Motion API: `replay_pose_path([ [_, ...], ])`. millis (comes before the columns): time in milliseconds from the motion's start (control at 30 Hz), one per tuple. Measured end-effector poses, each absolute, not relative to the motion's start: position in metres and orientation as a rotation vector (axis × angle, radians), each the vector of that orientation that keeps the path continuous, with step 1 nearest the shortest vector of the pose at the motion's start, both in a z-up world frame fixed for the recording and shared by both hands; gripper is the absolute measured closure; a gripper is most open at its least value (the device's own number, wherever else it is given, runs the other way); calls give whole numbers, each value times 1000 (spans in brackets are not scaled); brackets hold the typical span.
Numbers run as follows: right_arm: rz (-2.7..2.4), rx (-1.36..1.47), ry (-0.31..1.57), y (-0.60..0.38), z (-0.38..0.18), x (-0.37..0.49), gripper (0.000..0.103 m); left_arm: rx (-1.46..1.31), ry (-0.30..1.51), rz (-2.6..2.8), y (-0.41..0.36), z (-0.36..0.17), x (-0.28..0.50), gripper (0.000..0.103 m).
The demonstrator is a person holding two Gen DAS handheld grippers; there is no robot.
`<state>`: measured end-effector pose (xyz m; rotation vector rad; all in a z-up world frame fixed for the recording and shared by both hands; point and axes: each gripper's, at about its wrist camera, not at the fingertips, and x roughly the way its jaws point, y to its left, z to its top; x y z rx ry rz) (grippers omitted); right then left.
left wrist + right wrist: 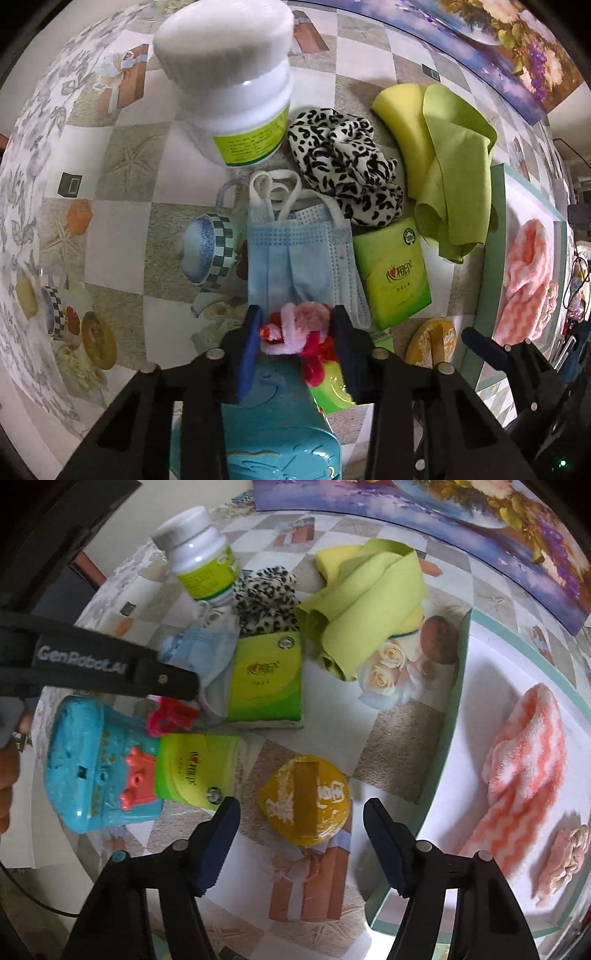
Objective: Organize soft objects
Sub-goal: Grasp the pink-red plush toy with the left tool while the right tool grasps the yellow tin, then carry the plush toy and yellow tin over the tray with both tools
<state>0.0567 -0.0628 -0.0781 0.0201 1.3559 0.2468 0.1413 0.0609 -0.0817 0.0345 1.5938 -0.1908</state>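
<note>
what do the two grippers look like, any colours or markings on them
Both are black plastic two-finger tools with silver rivets at the joints. The left gripper and right gripper carry dark blue pads on the fingertips. Seen from the right wrist view, the left one bears white "GenRobot.AI" lettering along its body, and a thin black cable trails below it.

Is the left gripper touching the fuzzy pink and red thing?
Touching: the left wrist view shows the left gripper with both pads pressed against the fuzzy pink and red thing.

Fuzzy toy flanked by the left gripper (pixel 295 332)

A pink-and-red pipe-cleaner toy (pixel 301 332) is seen between the jaws, just below the blue face mask (pixel 291 258).
</note>
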Motion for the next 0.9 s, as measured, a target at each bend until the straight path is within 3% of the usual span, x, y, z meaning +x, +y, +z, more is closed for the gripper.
replay_pose_path([
  [400, 244, 33, 1379, -74, -95, 63, 47, 56, 1549, -182, 53, -68, 139, 66],
  [900, 222, 145, 1312, -107, -59, 56, 49, 3, 1413, -147, 53, -2, 108, 66],
])
